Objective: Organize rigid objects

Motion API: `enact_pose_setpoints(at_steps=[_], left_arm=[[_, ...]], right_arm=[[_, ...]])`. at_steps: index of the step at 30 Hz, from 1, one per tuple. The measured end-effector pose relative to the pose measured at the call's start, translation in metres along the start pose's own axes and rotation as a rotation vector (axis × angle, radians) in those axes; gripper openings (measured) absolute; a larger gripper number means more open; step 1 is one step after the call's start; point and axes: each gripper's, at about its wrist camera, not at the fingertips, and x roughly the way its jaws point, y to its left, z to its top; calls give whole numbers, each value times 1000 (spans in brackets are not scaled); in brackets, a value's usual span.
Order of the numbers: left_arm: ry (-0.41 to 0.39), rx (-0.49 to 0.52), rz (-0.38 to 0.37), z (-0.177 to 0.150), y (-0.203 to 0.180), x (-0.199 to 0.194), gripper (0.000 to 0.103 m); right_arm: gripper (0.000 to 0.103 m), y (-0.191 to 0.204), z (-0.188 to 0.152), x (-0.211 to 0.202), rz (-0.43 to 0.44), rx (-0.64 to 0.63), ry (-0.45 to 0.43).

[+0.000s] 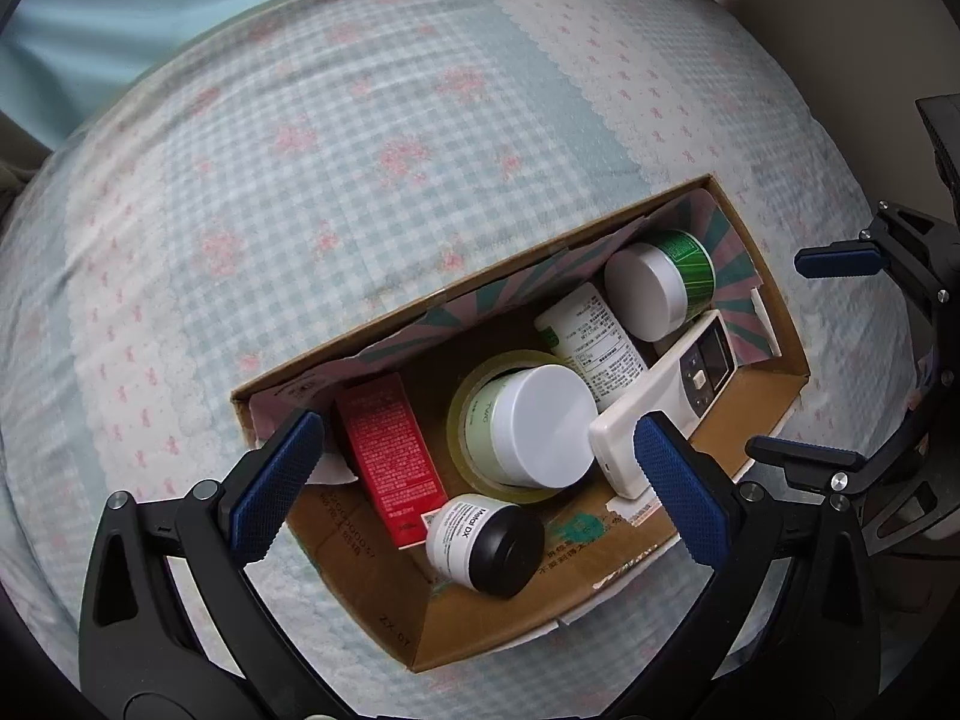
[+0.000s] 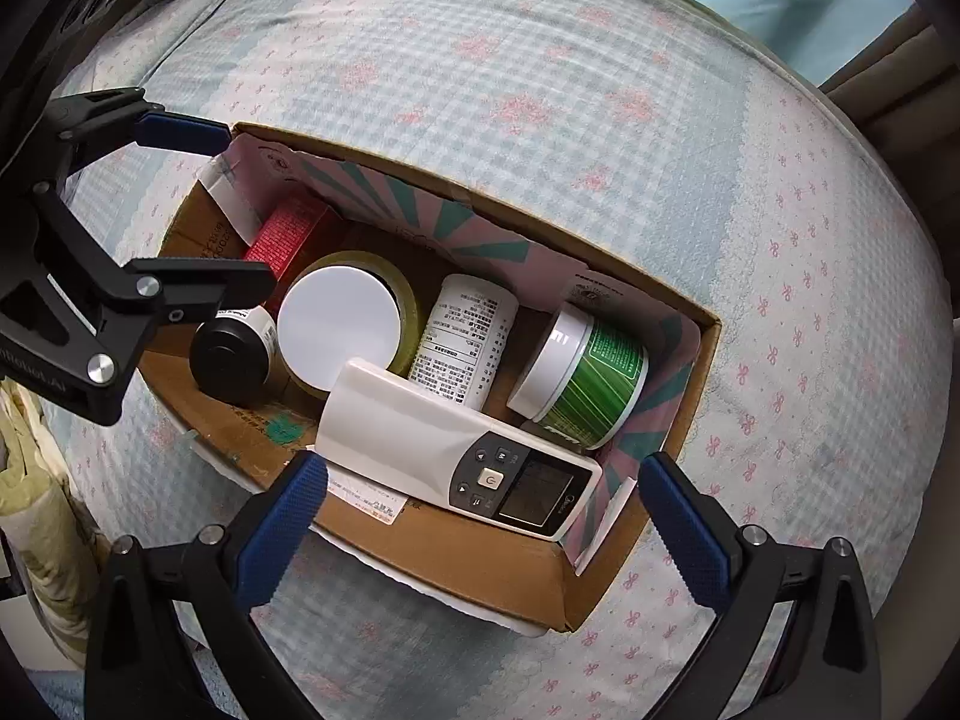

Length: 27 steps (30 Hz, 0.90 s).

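Observation:
An open cardboard box [image 1: 762, 408] [image 2: 540, 576] lies on the bed. It holds a red carton [image 1: 390, 456] [image 2: 288, 234], a white-lidded jar [image 1: 540, 426] [image 2: 339, 327] standing inside a tape roll [image 1: 480, 384] [image 2: 399, 285], a black-lidded jar [image 1: 486, 546] [image 2: 231, 354], a white bottle [image 1: 594, 342] [image 2: 462, 342], a green jar [image 1: 660, 282] [image 2: 588, 378] and a white remote [image 1: 666, 396] [image 2: 456, 450]. My left gripper [image 1: 480, 480] [image 2: 210, 204] hangs open above the box's red-carton end. Over the remote end my right gripper [image 2: 486, 516] [image 1: 822, 360] is open too. Neither holds anything.
The box rests on a checked blue and pink bedspread [image 1: 360, 150] [image 2: 540, 60]. A pale blue wall or sheet [image 1: 120, 12] lies beyond the bed's far edge. Crumpled beige fabric [image 2: 36, 510] sits off the bed's left side.

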Motion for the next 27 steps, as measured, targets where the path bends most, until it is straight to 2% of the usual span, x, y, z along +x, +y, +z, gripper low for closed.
enact_pose_setpoints(at_steps=[5,9,12,15,18,22,27], left_arm=[[-40,-39,27,-6,-6,-44,103],[-110,-102,52,-15,-17,-100,103],[-194,-143,105,-22,-33,-150,103],[-282,-200,121,-32,-53,-196,103],[-365,-236,140,-40,-77,-238,103],[-497,-274,176,-54,-113,-292,103],[-630,-293,205,-78,-154,-333,103]], right_arm=[[103,-2,-10,-33,-4,28,-58],[103,-6,-22,-77,-5,64,-122],[103,-15,-34,-123,5,127,-203],[103,-26,-49,-171,1,209,-284],[103,-35,-67,-220,-38,273,-376],[103,-37,-97,-282,-111,299,-503],[103,-41,-142,-332,-182,360,-623]])
